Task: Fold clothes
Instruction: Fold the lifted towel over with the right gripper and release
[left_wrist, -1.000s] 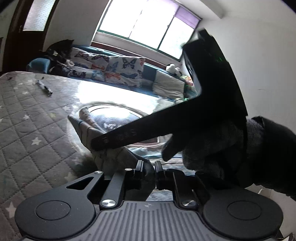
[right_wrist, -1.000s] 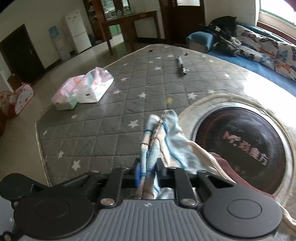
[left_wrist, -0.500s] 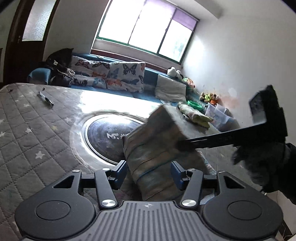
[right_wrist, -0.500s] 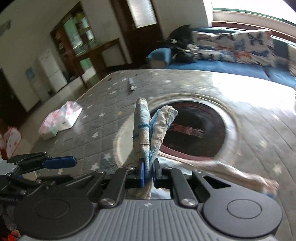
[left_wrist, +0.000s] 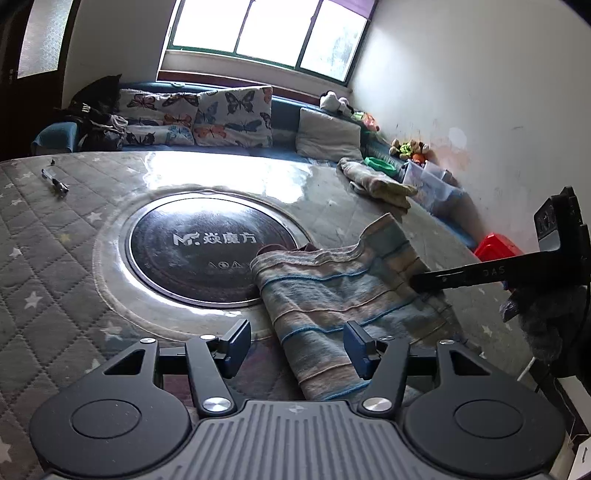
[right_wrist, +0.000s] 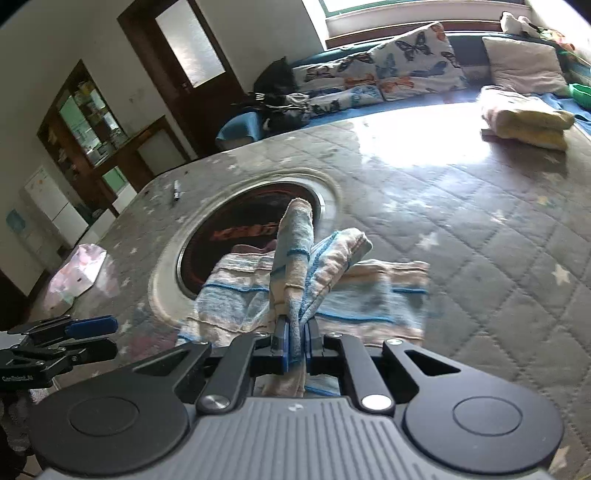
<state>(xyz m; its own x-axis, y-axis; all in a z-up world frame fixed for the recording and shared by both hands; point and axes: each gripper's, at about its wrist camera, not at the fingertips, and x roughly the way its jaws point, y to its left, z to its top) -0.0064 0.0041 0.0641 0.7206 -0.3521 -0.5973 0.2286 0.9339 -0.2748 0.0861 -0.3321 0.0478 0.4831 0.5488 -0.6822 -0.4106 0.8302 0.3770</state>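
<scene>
Both your grippers meet one blue-and-beige striped towel (left_wrist: 343, 291): your right gripper (right_wrist: 294, 347) pinches a bunched fold, your left gripper (left_wrist: 295, 347) is opening astride it, untouched. It overlaps the round black glass disc (left_wrist: 207, 254).

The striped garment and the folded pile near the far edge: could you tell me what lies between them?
Only bare quilted cover lies between the striped garment and the folded pile, in the right wrist view.

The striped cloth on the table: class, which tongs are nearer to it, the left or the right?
Right. The right tongs are shut on a bunched edge of the striped cloth. The left tongs are opening, with the cloth lying between the pads but not pressed by them.
</scene>
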